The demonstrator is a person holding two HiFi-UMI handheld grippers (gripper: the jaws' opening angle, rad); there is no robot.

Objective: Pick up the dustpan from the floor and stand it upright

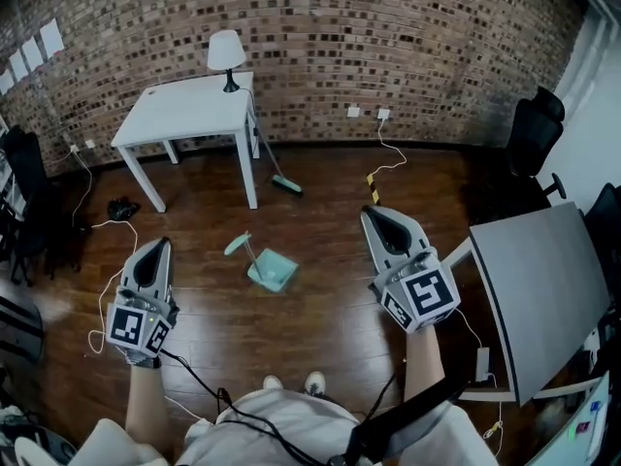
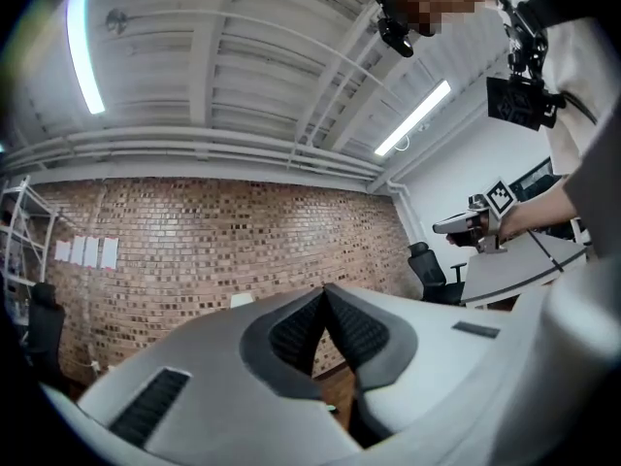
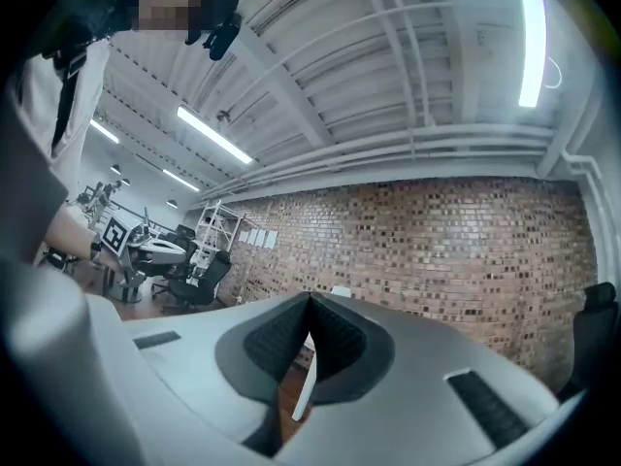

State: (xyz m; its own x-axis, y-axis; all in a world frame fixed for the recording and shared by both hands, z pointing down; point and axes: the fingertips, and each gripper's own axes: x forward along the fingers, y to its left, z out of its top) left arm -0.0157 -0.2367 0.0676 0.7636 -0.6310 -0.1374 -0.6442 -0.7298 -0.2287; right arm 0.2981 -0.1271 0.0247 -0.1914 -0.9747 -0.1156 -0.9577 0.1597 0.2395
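Observation:
A teal dustpan (image 1: 273, 269) lies flat on the wooden floor, its handle (image 1: 239, 245) pointing up-left in the head view. My left gripper (image 1: 158, 246) hovers to the left of it, shut and empty. On the dustpan's right, my right gripper (image 1: 373, 213) is also shut with nothing in it. Both are held high above the floor, well apart from the dustpan. In the left gripper view the jaws (image 2: 325, 290) meet at the tips and aim level at the brick wall. The right gripper view shows its jaws (image 3: 310, 300) closed the same way. Neither gripper view shows the dustpan.
A white table (image 1: 193, 115) with a lamp (image 1: 226, 58) stands by the brick wall, and a broom (image 1: 285, 184) leans on its leg. A grey table (image 1: 541, 289) is at the right, with black chairs (image 1: 535, 132) beyond. Cables (image 1: 109, 280) trail over the floor.

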